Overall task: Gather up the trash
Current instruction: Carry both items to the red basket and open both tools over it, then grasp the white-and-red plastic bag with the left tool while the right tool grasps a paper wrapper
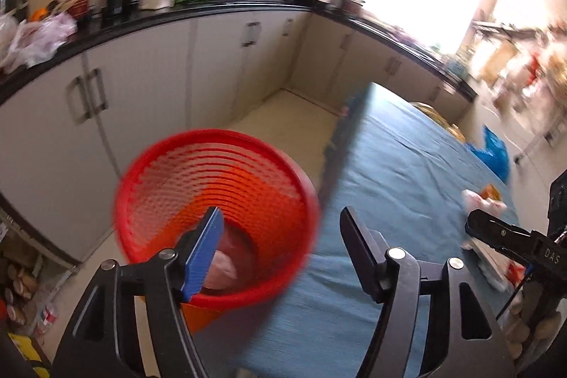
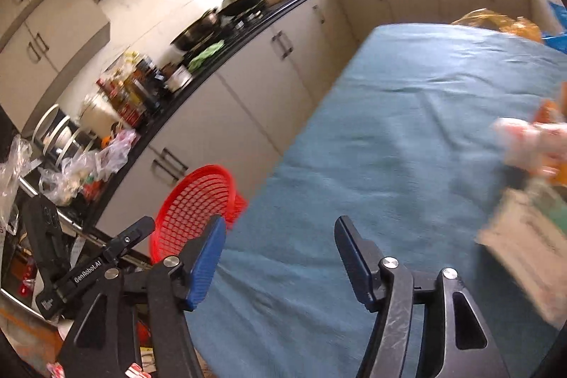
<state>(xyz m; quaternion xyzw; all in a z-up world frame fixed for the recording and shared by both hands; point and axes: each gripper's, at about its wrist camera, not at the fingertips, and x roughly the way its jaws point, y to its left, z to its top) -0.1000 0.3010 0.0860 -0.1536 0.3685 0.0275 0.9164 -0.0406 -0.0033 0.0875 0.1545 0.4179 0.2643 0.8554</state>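
left gripper [image 1: 281, 252] jaws apart, empty, above red mesh bin [image 1: 216, 215] lower left | right gripper [image 2: 280, 259] apart, empty | wrappers [image 2: 531, 147] right edge of blue table [image 2: 389, 137] | risk: you overshoot, knock them off

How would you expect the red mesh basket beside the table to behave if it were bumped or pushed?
The red mesh basket looks like thin, perforated plastic, so probably light and easily slid. It seems tall, with only one pinkish wad inside, so a push near its rim might tip it.
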